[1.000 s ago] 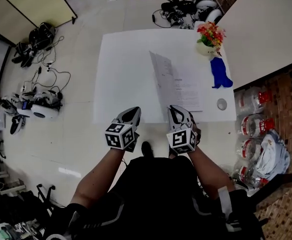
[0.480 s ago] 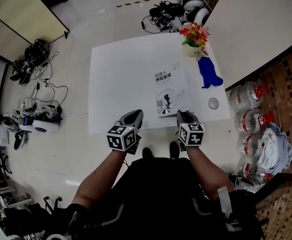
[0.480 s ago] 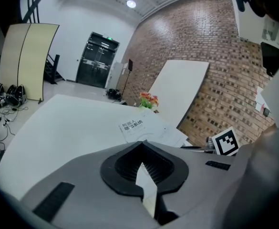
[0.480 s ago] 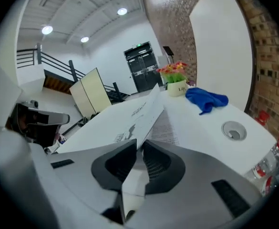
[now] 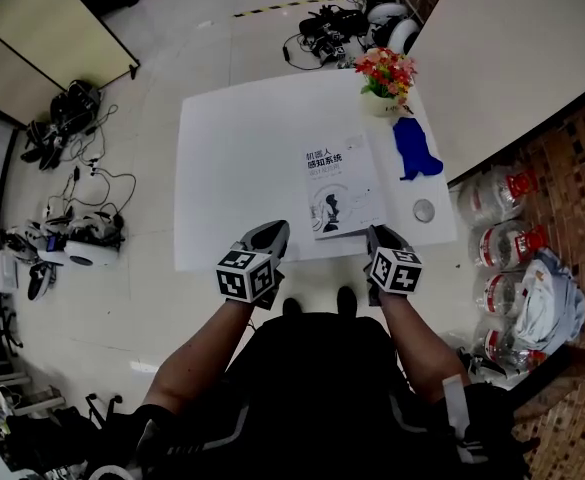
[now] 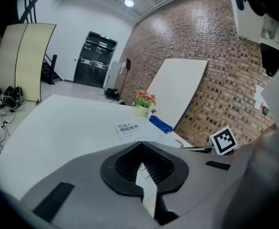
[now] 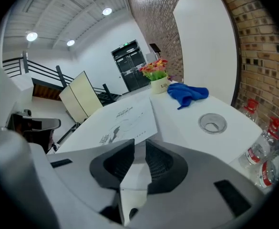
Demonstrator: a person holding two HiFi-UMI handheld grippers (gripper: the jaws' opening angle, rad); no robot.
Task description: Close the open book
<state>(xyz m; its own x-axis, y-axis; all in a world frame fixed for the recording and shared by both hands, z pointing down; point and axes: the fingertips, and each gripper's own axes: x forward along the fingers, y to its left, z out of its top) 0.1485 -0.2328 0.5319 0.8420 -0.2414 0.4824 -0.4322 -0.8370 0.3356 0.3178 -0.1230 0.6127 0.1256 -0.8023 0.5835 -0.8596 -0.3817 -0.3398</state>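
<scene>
The book [image 5: 342, 196] lies closed on the white table [image 5: 232, 148], cover up, toward the right side near the front edge. It also shows in the left gripper view as the book [image 6: 129, 130] and in the right gripper view as the book [image 7: 122, 120]. My right gripper [image 5: 377, 233] hovers at the book's near right corner, apart from it. Its jaws have just been opening and stand a little apart with nothing between them. My left gripper [image 5: 272, 230] sits at the table's front edge left of the book, jaws together and empty.
A flower pot [image 5: 385, 73] stands at the far right corner, with a blue cloth [image 5: 415, 150] and a small round dish [image 5: 424, 209] along the right edge. Water bottles [image 5: 502, 238] stand on the floor to the right, cables and gear [image 5: 67, 218] to the left.
A second ago the book stood open with a page raised at my right gripper. Now it lies closed, and the right gripper has drawn back toward me, rolled and let go.
</scene>
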